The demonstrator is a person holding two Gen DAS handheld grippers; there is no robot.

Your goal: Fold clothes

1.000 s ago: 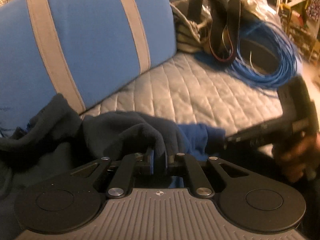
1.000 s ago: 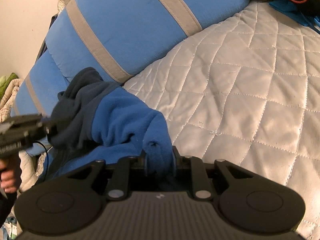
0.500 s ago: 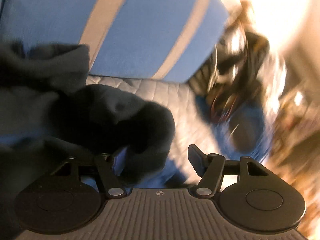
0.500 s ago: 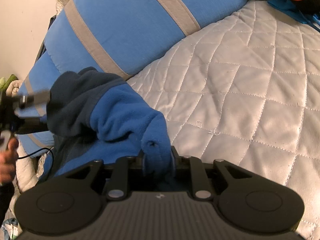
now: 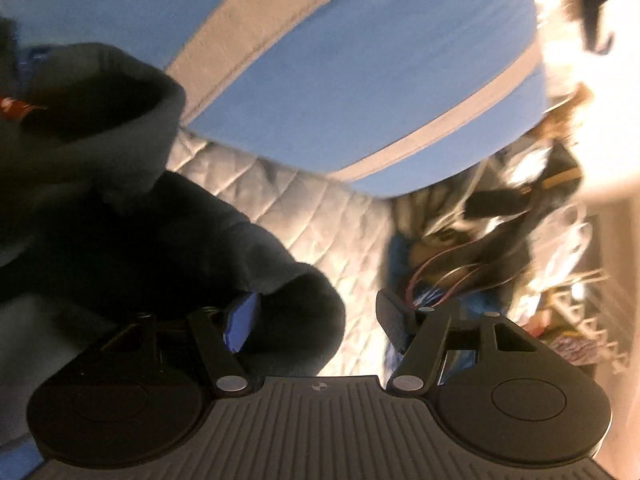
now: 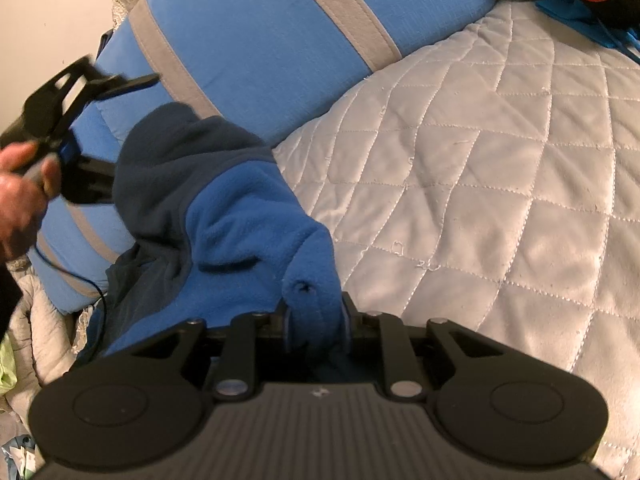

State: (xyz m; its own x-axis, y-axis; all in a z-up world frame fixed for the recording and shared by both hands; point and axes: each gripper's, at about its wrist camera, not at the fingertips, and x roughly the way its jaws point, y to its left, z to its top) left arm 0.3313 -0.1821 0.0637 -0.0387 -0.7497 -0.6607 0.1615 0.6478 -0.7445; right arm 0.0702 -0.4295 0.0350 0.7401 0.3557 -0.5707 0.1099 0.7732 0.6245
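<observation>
A fleece garment, bright blue with navy parts, lies bunched on the quilted cover against the striped cushion. My right gripper has a blue fold of it between its pads, and its jaws are opening slightly while the pads still touch the cloth. My left gripper is open and rolled over. A navy fold rests against its left finger only. In the right wrist view a person's hand holds that gripper at the left edge, beside the garment.
A blue cushion with grey stripes stands behind the garment. Cables, straps and bags are piled at the cushion's far end. Rumpled pale bedding lies at the lower left. The quilted cover stretches to the right.
My left gripper opened and let go of the navy cloth, rolled over and swung sideways along the cushion. My right gripper stayed put, its jaws a little wider on the blue fold.
</observation>
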